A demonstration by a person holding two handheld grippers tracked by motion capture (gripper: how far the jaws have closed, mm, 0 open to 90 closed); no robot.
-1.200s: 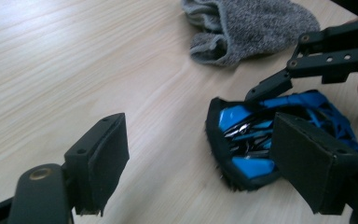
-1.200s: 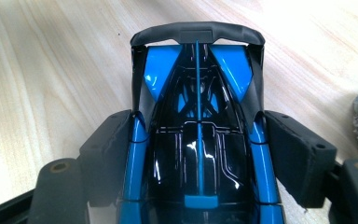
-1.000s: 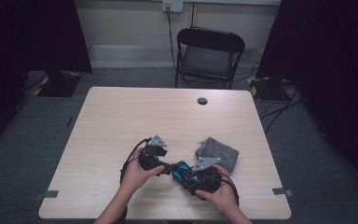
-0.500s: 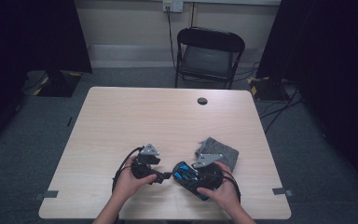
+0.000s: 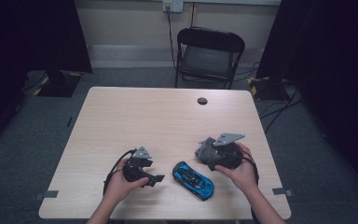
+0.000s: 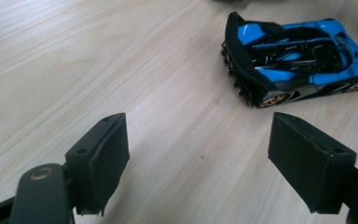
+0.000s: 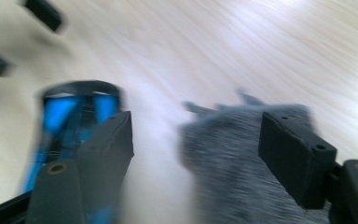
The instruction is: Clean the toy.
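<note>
Two grippers flank a blue toy car (image 5: 193,180) lying free at lower centre of the high view, on the table (image 5: 135,116). Left gripper (image 5: 156,179), lower left, points its wide-open, empty jaws toward the car, seemingly lined up for a grasp. Right gripper (image 5: 205,152), at right, also gapes empty, poised over a grey cloth (image 7: 242,158), probably its target, apart from the car.
</note>
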